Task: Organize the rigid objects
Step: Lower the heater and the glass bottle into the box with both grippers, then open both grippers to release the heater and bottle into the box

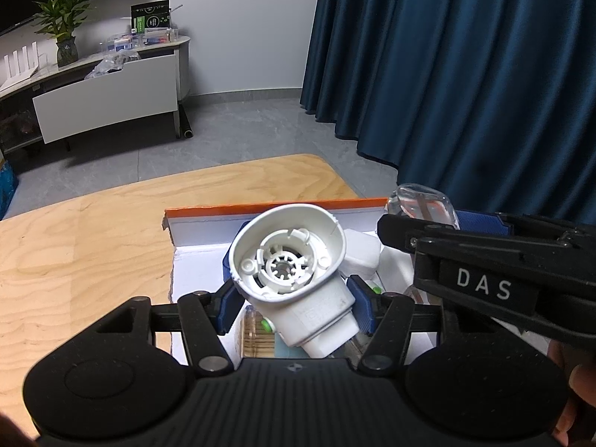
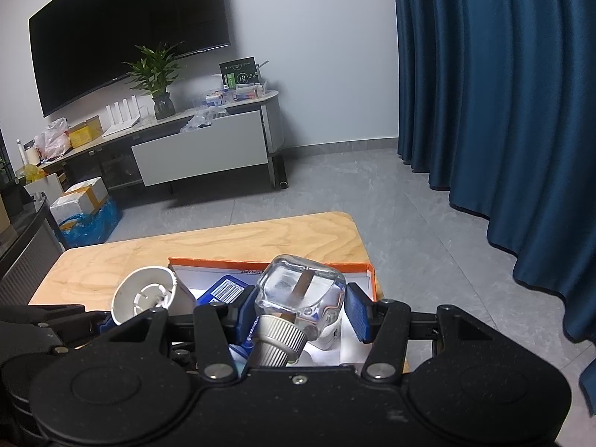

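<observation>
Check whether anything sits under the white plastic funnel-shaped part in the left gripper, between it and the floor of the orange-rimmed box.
Yes. Below the white plastic funnel-shaped part lie a clear container of wooden sticks and a white block inside the orange-rimmed box; bare floor shows left.

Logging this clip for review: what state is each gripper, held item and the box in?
left gripper: shut on white plastic housing, over the box.
right gripper: glass bottle sits between its fingers; grip unclear.
glass bottle: capped, tilted.
orange-rimmed box: open, on wooden table, holding items.
</observation>
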A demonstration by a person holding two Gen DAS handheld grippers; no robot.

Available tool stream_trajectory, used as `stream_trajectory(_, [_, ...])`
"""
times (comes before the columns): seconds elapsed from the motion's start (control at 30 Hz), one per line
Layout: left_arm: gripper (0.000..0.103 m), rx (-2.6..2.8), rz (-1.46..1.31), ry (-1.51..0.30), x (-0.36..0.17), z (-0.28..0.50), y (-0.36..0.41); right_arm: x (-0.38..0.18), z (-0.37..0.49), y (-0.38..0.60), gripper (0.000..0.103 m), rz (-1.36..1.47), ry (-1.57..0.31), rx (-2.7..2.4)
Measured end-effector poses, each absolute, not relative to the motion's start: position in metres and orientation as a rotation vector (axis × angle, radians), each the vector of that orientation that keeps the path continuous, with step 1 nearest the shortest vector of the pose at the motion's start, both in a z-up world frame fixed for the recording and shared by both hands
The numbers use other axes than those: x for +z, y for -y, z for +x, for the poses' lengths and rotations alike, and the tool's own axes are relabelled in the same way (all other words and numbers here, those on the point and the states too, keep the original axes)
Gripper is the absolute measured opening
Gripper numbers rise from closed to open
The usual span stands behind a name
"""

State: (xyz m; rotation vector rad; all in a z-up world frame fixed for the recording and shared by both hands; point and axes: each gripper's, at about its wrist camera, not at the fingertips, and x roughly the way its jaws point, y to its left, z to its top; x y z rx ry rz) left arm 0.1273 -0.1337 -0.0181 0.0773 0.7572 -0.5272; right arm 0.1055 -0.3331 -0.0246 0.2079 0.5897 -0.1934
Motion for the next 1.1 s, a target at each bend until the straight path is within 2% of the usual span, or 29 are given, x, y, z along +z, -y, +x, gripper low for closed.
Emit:
stream_trajectory(0.2, [0.061,-0.548,0.070,-0.759,-0.020,0.132,0.139,-0.025,0.110,0.337,0.064,0.221,-0.581,-0.198])
stream_trajectory(0.27, [0.061,-0.564,0.065,-0.765,-0.022,0.136,0.142,-0.023,0.109,0.340,0.070,0.236,-0.562,-0.197])
stream_trajectory(0.37, [0.062,-0.589,0.051,-0.788,-0.026,0.141,0.144,-0.020,0.105,0.342,0.070,0.232,-0.550,-0.215])
stream_trajectory(0.47, [0.083,-0.595,0.031,-0.780,-0.025,0.141,0.141,-0.015,0.095,0.344,0.070,0.243,-0.530,-0.229])
stream_trajectory(0.63, [0.088,-0.590,0.023,-0.768,-0.019,0.131,0.134,-0.004,0.083,0.343,0.070,0.238,-0.514,-0.232])
stream_trajectory(0.7, [0.092,-0.583,0.026,-0.766,-0.015,0.124,0.131,0.001,0.075,0.339,0.074,0.227,-0.502,-0.240])
stream_trajectory(0.8, [0.099,-0.560,0.036,-0.757,-0.006,0.110,0.127,0.006,0.062,0.335,0.075,0.230,-0.494,-0.239])
stream_trajectory(0.9, [0.103,-0.517,0.061,-0.746,0.001,0.094,0.122,0.011,0.047,0.330,0.078,0.223,-0.493,-0.237])
stream_trajectory(1.1, [0.103,-0.461,0.078,-0.763,0.006,0.065,0.110,0.013,0.019,0.318,0.082,0.212,-0.503,-0.215])
